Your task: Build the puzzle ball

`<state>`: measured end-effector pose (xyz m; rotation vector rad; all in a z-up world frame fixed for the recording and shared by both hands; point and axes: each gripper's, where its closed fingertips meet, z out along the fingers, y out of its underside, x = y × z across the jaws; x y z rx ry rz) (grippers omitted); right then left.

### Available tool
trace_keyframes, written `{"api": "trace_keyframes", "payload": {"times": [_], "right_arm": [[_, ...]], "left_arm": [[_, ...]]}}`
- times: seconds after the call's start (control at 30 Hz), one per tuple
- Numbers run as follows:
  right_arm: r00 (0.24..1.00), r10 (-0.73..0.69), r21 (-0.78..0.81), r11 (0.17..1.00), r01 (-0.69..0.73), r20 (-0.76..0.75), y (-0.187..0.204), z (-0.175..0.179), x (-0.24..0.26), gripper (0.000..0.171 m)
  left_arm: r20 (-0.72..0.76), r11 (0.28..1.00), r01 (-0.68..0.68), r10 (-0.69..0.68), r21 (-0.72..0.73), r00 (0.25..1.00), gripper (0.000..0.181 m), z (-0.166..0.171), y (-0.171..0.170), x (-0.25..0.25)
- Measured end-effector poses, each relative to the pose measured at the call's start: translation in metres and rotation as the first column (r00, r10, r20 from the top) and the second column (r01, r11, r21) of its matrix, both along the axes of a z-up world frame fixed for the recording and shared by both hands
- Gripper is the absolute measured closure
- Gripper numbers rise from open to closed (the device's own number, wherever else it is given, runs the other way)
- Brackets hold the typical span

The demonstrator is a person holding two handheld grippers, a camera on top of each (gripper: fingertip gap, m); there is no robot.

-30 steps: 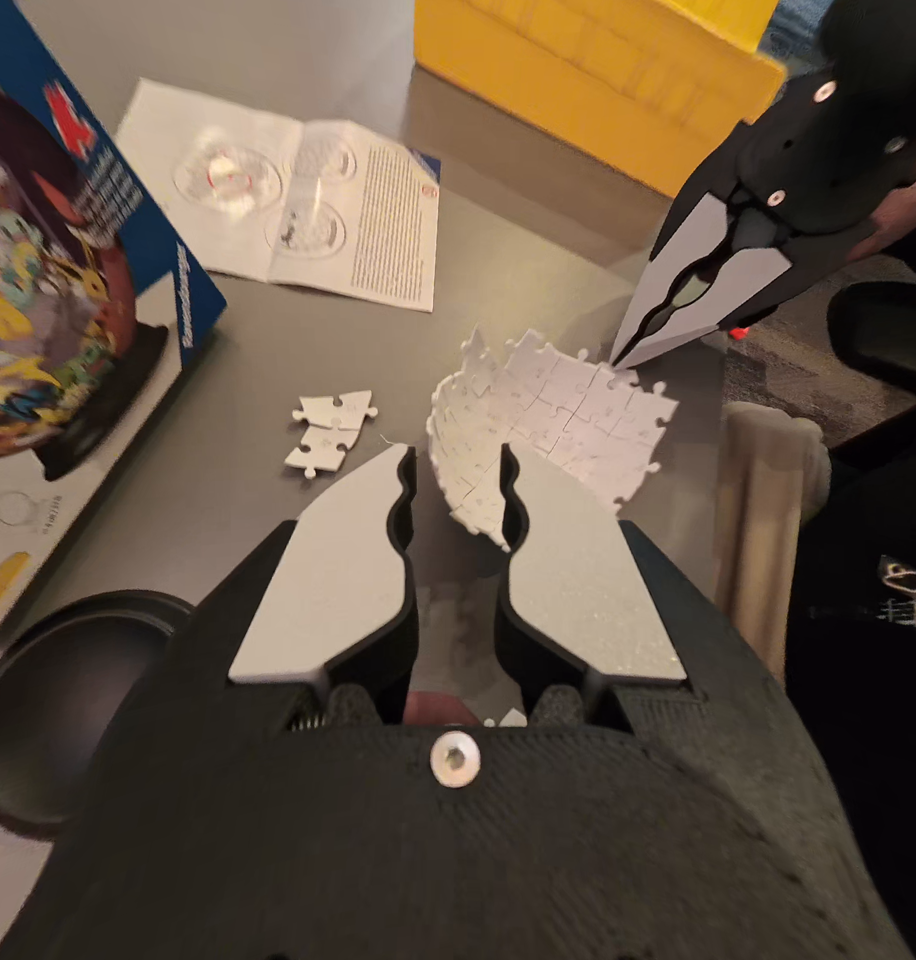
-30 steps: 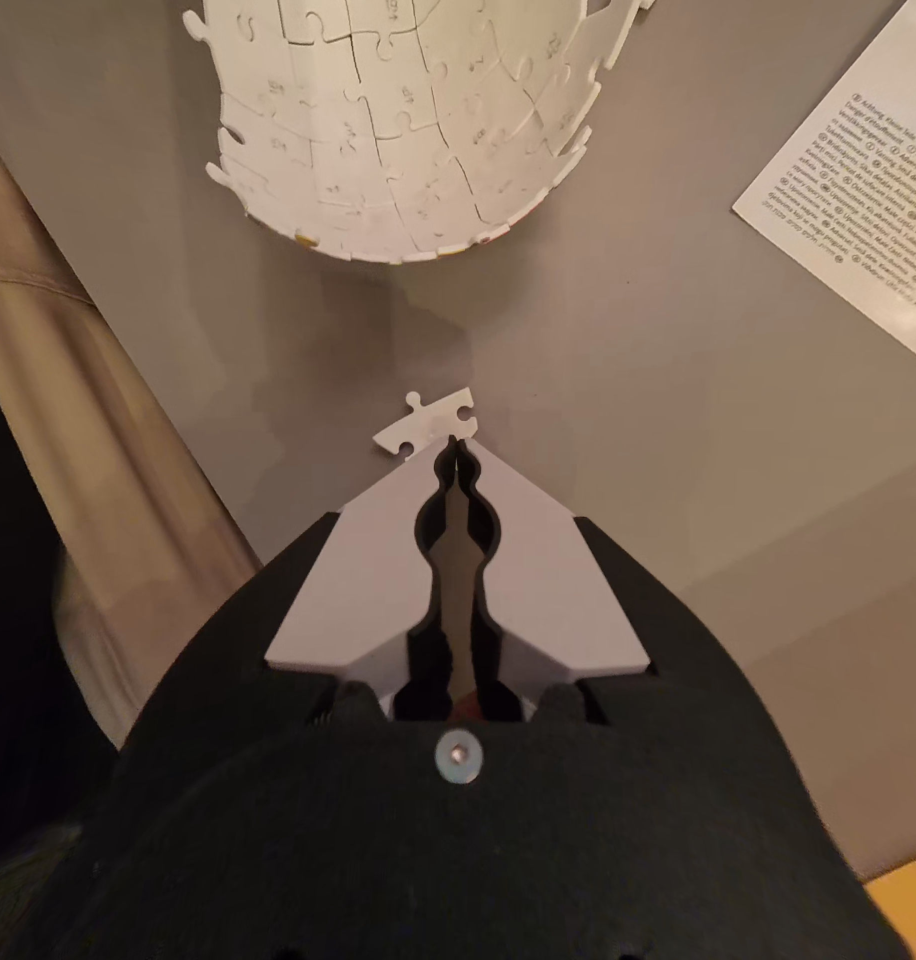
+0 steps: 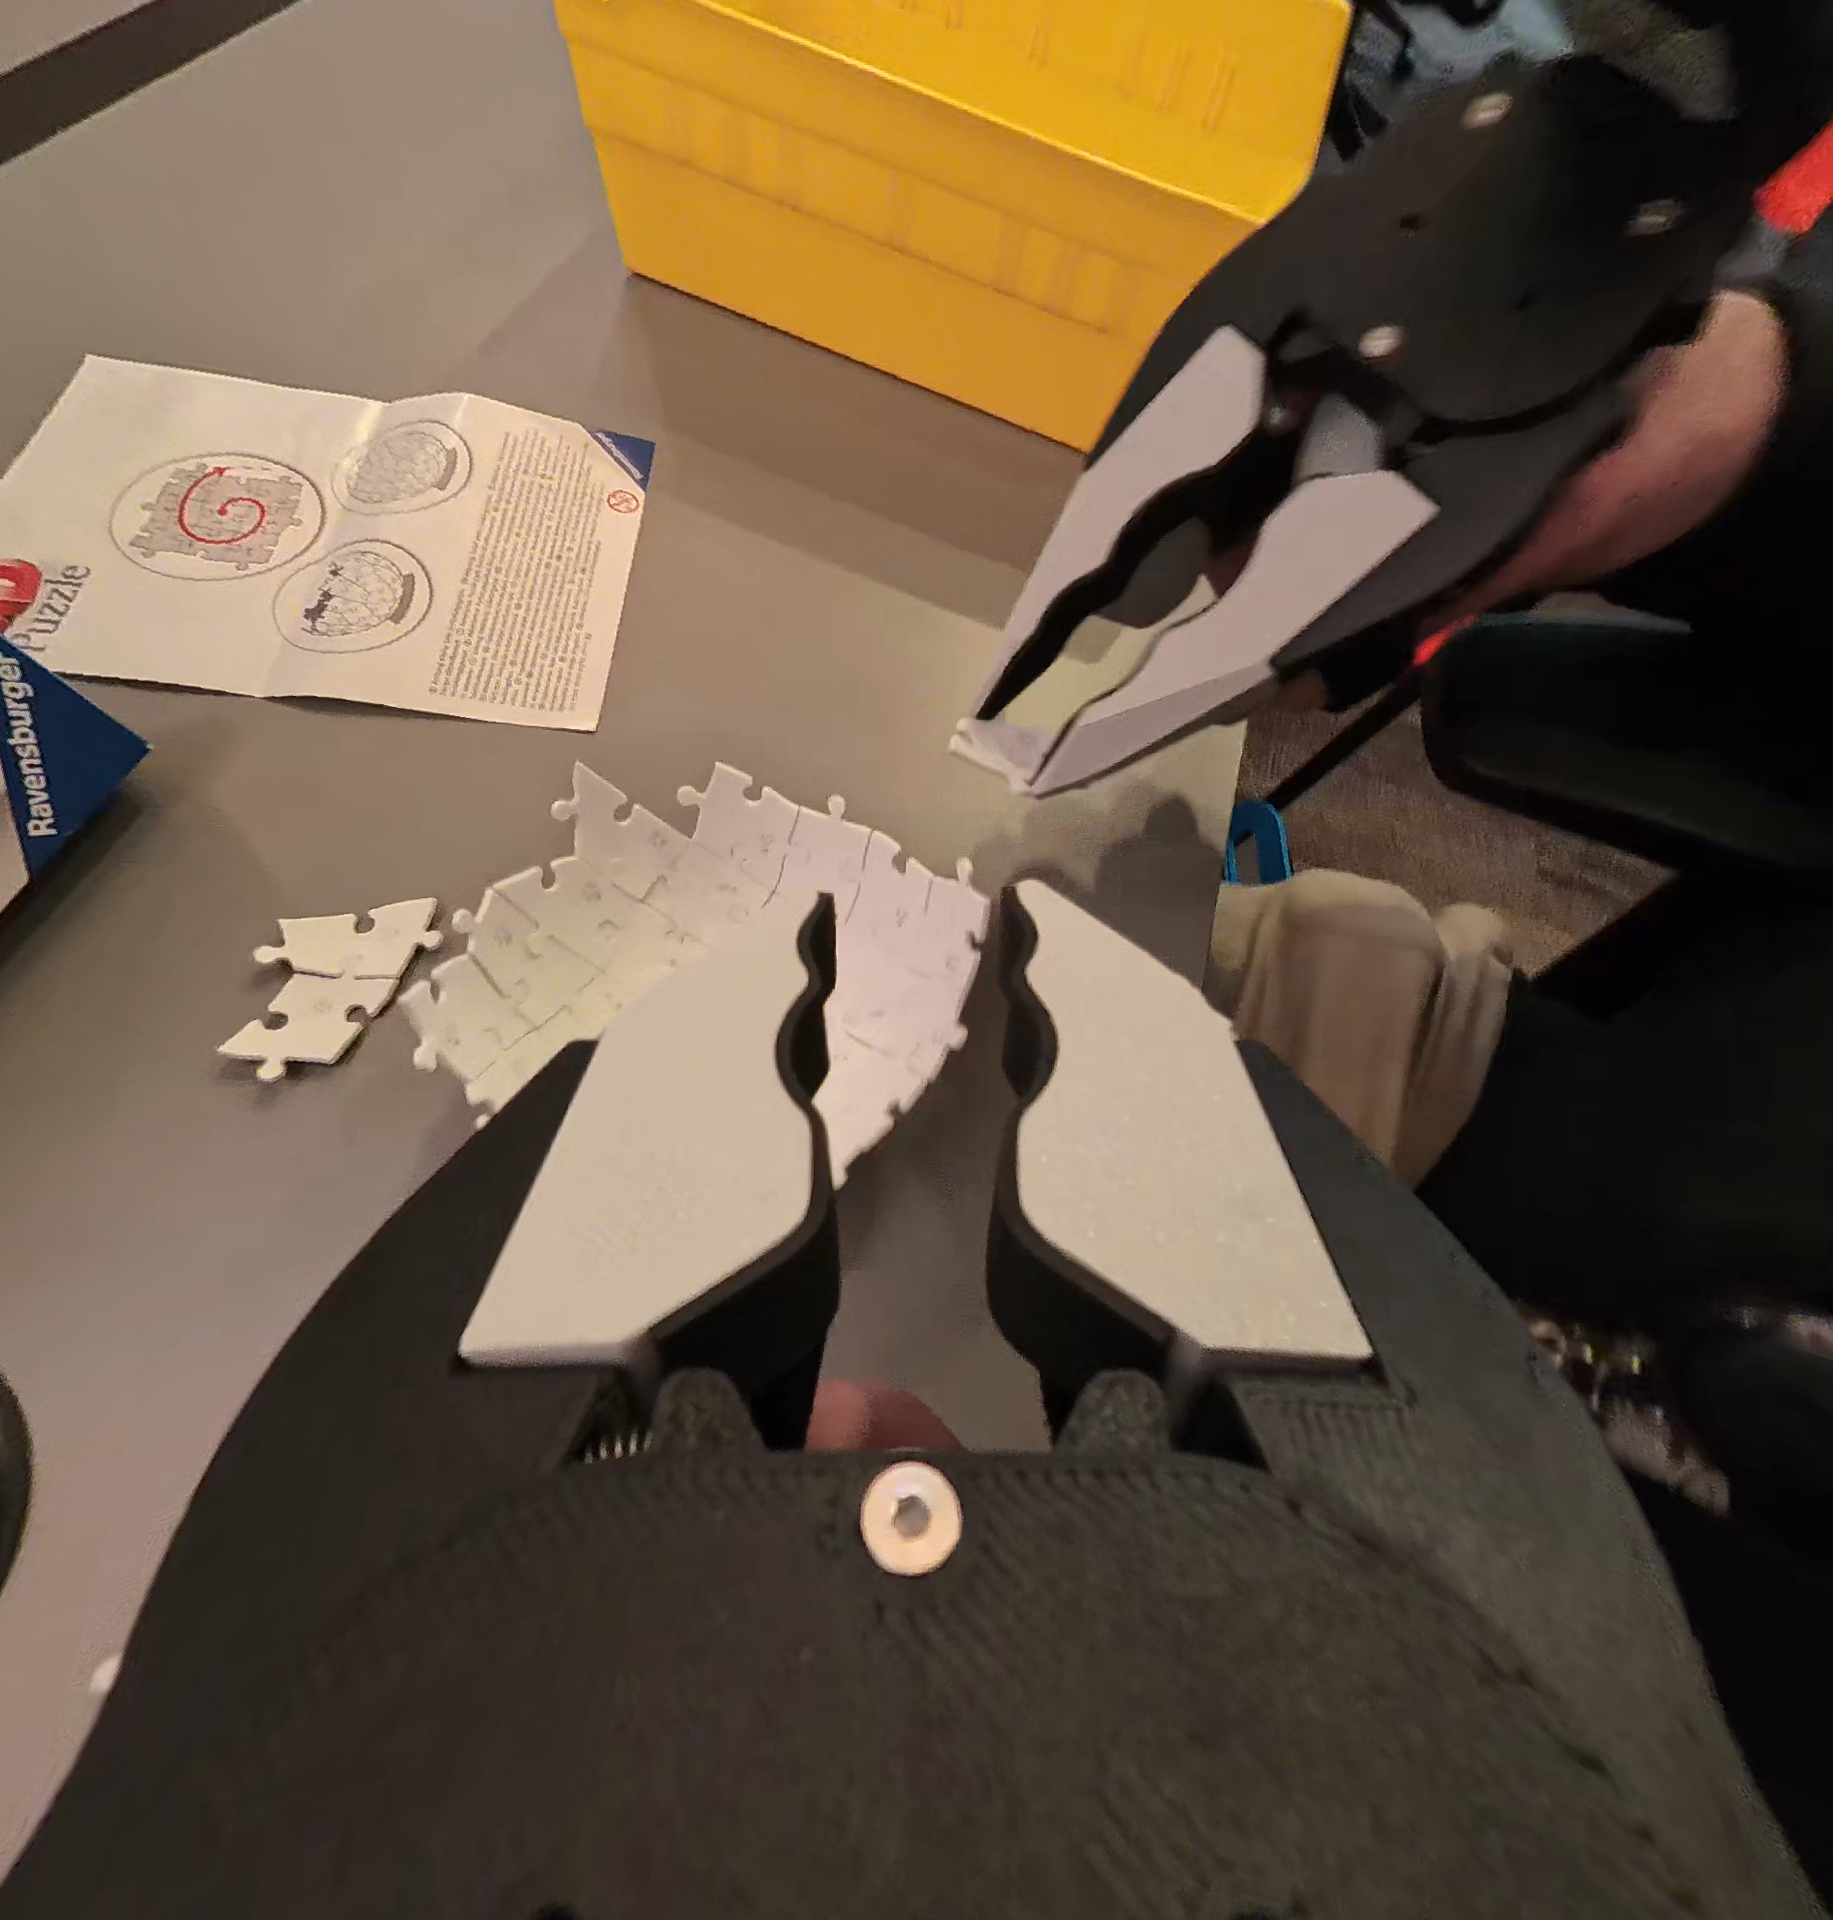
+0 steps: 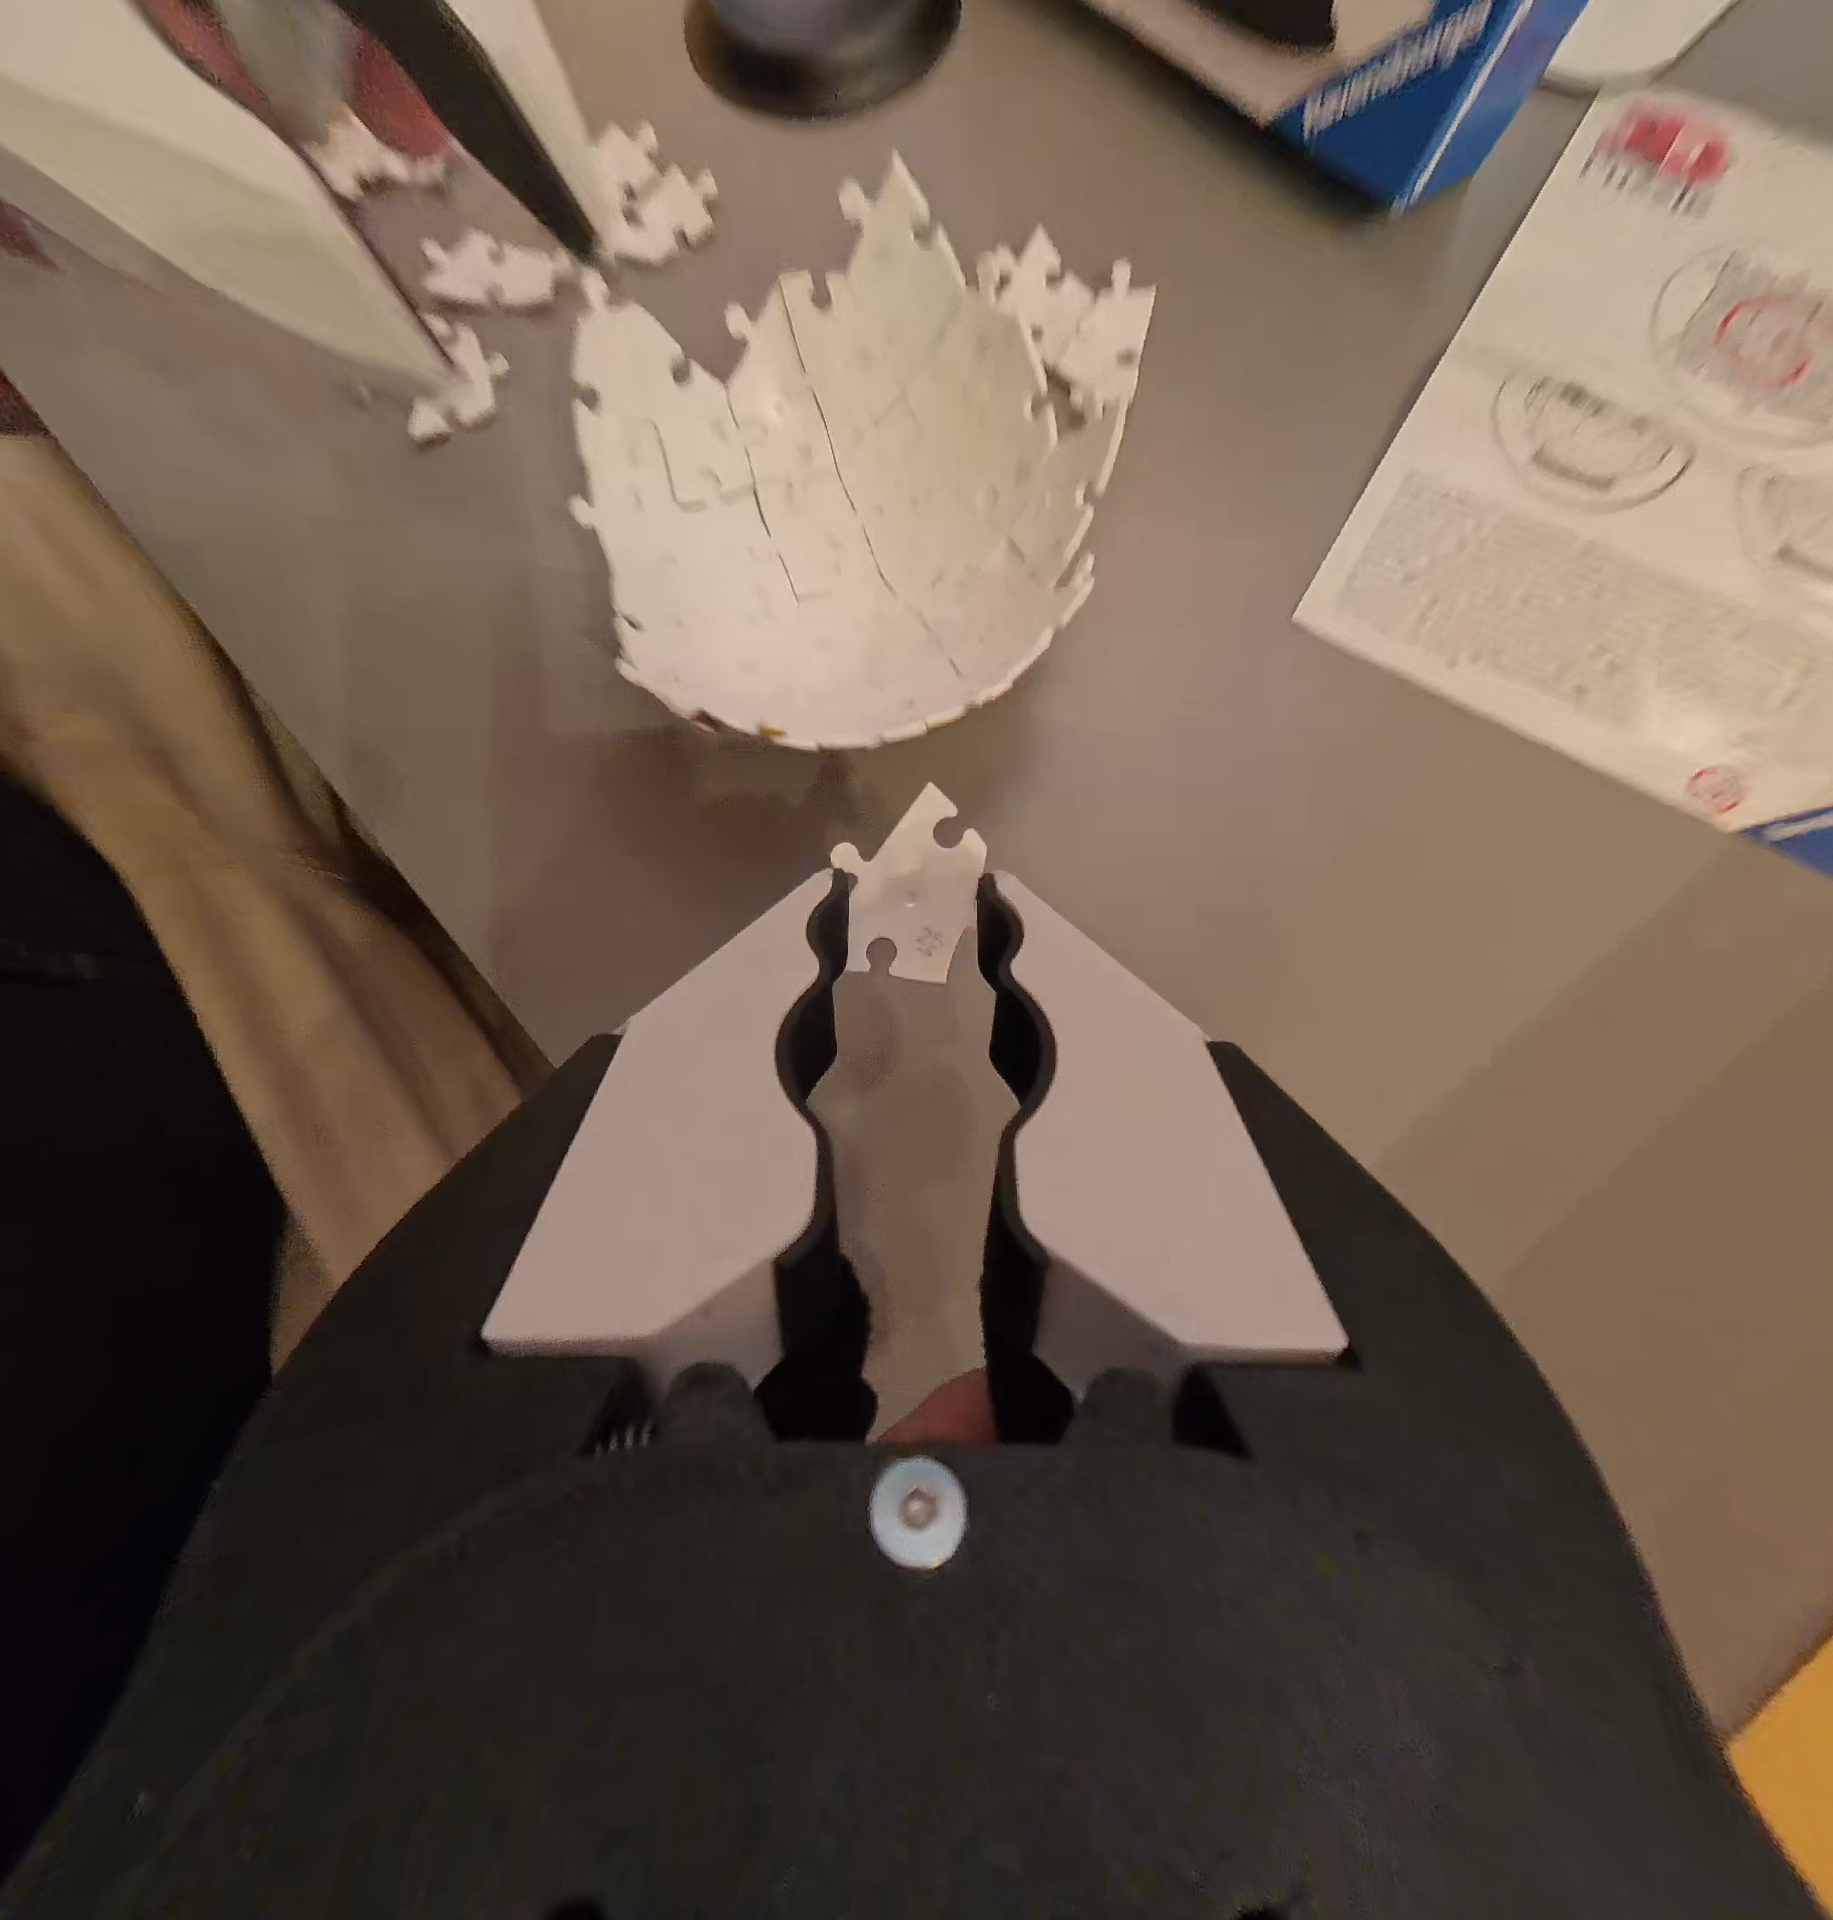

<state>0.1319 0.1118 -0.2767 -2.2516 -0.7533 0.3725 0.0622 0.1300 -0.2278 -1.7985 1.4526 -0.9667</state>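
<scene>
White puzzle piece sits clamped between right hand-held gripper fingertips.

1. I seem to be working in an office or study room: the things lie on a plain grey desk.
2. Past the desk edge I see carpet floor and what looks like a dark chair.
3. A yellow box, a blue puzzle box and a printed instruction sheet lie on the desk.
</scene>
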Motion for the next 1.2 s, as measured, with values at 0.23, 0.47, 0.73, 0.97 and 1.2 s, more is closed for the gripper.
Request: {"api": "trace_keyframes", "payload": {"times": [0.23,0.47,0.73,0.97,1.2], "right_arm": [[0.977,0.117,0.287,0.943,-0.165,0.179,0.005,0.081,-0.029,0.148],[0.901,0.12,0.4,0.866,-0.3,0.417,0.012,0.089,-0.041,0.148],[0.944,0.16,0.396,0.878,-0.27,0.29,0.008,0.097,-0.05,0.154],[0.955,0.268,0.267,0.918,-0.293,0.127,0.01,0.089,-0.057,0.165],[0.965,0.259,0.188,0.951,-0.246,-0.047,0.029,0.085,-0.055,0.171]], "left_arm": [[0.205,0.955,0.02,0.042,-0.295,0.978,0.153,0.03,-0.004,0.034],[0.314,0.896,0.152,-0.016,-0.416,0.949,0.17,0.044,-0.014,0.033],[0.21,0.95,0.178,-0.125,-0.258,0.97,0.179,0.03,-0.016,0.023],[0.088,0.957,0.29,-0.287,-0.024,0.954,0.179,0.027,-0.016,0.018],[0.081,0.957,0.286,-0.281,-0.046,0.956,0.17,0.022,0.012,0.02]]}}
